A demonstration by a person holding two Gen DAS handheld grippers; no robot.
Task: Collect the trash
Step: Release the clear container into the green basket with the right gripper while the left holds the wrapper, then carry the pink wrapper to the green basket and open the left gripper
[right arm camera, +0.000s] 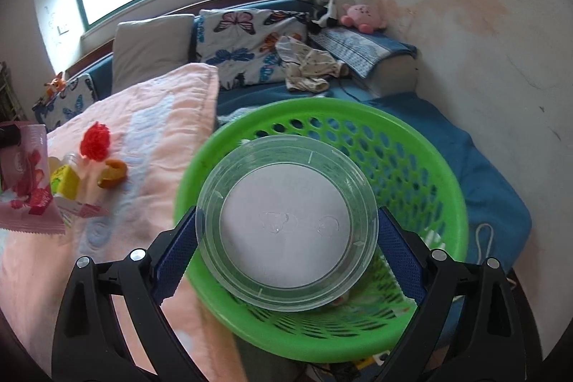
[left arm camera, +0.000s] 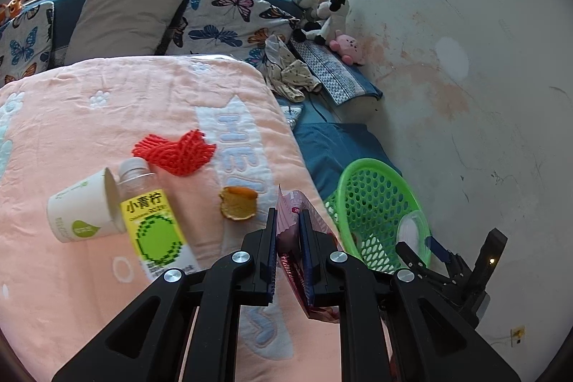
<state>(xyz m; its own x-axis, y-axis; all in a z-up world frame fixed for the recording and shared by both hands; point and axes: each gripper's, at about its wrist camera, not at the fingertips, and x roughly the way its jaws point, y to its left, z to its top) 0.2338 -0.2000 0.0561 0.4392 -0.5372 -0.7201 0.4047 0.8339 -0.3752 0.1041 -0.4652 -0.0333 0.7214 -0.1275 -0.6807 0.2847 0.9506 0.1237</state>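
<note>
half the green basket [right arm camera: 412, 145] hidden behind clear lid [right arm camera: 286, 224], contents unclear

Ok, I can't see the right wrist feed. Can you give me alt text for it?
The right tongs hold a clear round plastic lid over a green perforated basket on a blue bedsheet. At left, on a pink blanket, lie a red foam net and an orange peel.
</note>
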